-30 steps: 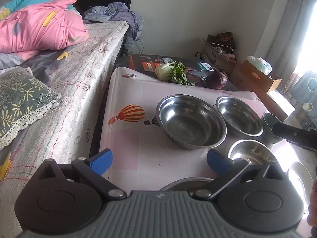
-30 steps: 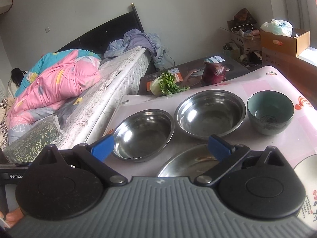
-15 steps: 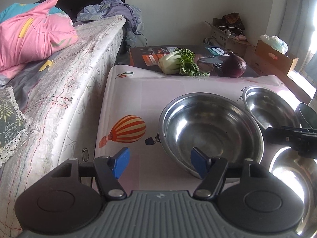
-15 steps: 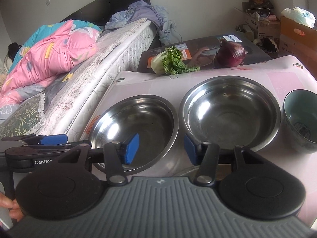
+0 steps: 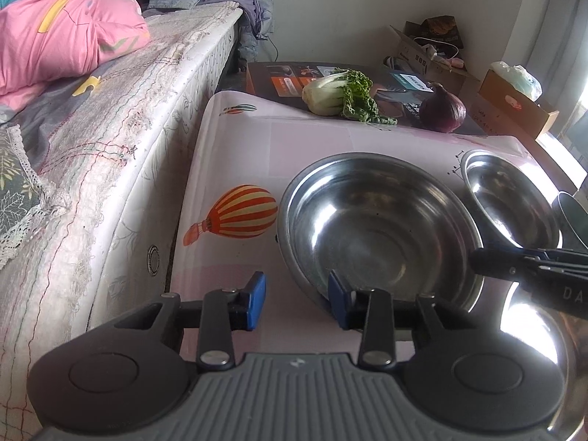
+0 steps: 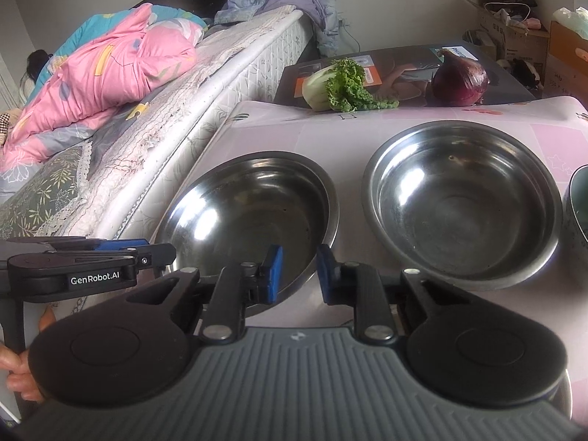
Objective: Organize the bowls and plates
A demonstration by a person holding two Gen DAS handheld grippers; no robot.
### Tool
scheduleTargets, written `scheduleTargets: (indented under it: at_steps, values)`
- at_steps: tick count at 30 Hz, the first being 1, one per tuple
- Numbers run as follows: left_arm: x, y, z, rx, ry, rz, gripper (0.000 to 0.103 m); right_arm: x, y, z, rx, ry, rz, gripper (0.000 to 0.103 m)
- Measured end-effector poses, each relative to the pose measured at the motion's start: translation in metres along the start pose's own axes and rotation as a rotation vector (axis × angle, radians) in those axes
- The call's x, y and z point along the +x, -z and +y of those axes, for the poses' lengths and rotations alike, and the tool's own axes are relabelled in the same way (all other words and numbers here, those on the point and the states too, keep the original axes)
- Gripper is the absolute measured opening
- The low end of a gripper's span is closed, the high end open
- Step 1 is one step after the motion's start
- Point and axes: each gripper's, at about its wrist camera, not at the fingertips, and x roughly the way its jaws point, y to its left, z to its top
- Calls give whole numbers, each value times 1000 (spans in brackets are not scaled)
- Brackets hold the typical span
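Note:
A large steel bowl (image 5: 378, 231) stands on the pink balloon-print tablecloth (image 5: 235, 147). My left gripper (image 5: 296, 300) straddles its near-left rim, one blue pad outside and one over the rim. Its jaws are closing and a wide gap still shows. In the right wrist view the same bowl (image 6: 250, 213) has its near-right rim between the pads of my right gripper (image 6: 299, 275). Those jaws are closing too, with a narrow gap left. Each gripper appears side-on in the other view: the right gripper (image 5: 485, 261) and the left gripper (image 6: 147, 253). A second steel bowl (image 6: 463, 202) sits to the right.
A teal ceramic bowl (image 6: 578, 213) is at the right edge, and a shiny steel dish (image 5: 533, 334) lies near the front right. A bok choy (image 5: 338, 95) and a red onion (image 5: 443, 112) lie at the back. A bed (image 5: 92, 128) runs along the table's left side.
Both grippers came down and forward onto the large steel bowl's near rim. Their jaws narrowed from wide open to a small gap around the rim.

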Motion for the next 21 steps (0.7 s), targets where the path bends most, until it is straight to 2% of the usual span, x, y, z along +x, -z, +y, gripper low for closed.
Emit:
scheduleTargets:
  at_steps: [4, 8, 11, 13, 15, 18, 20, 21]
  values:
    - [-4, 13, 11, -20, -15, 33, 38, 2, 9, 11, -12, -52, 49, 19]
    - [-10, 17, 18, -27, -17, 29, 37, -9, 7, 21, -57, -29, 19, 21]
    - [-11, 13, 20, -46, -2, 25, 46, -15, -4, 16, -42, -24, -1, 22]
    - [-11, 9, 20, -62, -4, 18, 56, -15, -10, 13, -32, -30, -5, 25]
    - [-8, 5, 20, -69, -11, 19, 59, -8, -18, 13, -32, -39, -2, 28]
    - [1, -1, 21, -80, -32, 36, 58, 8, -24, 17, -41, -42, 23, 30]
    - [4, -1, 22, -79, -48, 36, 54, 18, -26, 22, -58, -39, 43, 29]
    - [4, -1, 22, -79, -48, 38, 48, 21, -26, 23, -66, -40, 47, 29]
